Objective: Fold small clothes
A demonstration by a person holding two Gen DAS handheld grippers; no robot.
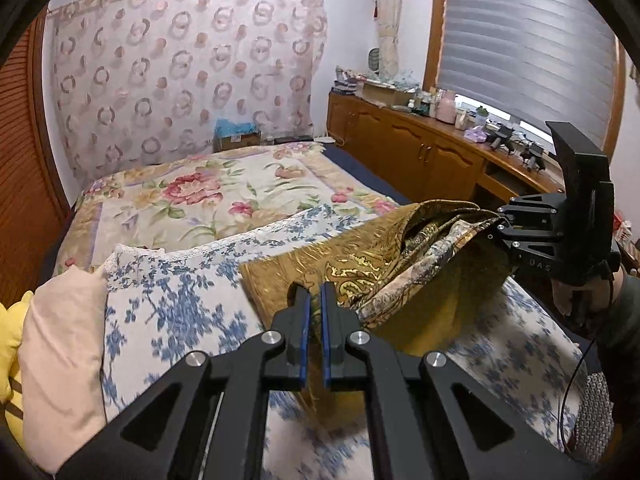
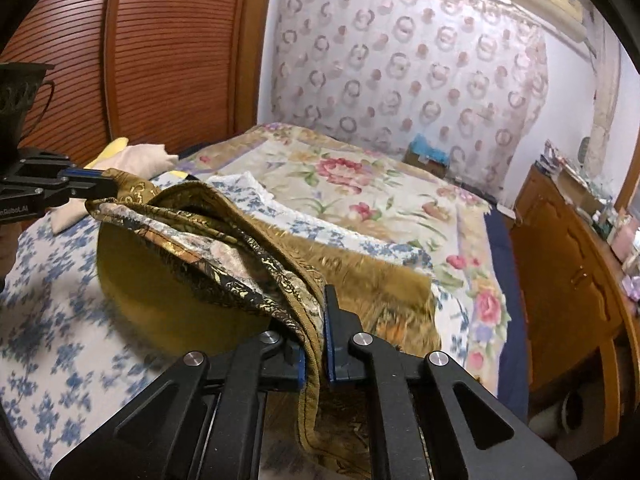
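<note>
Two claws pinch one gold brocade garment (image 1: pixel 360 264) above the bed (image 1: pixel 208 200): the left claw (image 1: pixel 316 300) clamps its near edge, the right claw (image 2: pixel 316 320) its hem. Its far end lies on a blue-floral sheet (image 1: pixel 172 304). Wooden cabinets (image 1: pixel 420 152) line the bed's right side.

Only two scraps of lettering can be read, both printed pale on the black bodies of the grippers. In the left wrist view, the right gripper (image 1: pixel 500 222) at the right edge of the scene carries the characters "0A5" on its lower arm, and they may be part of a longer marking. In the right wrist view, the left gripper (image 2: pixel 108 182) at the far left carries a cut-off word that reads roughly "nRobot.AI", its start lost beyond the frame edge.
</note>
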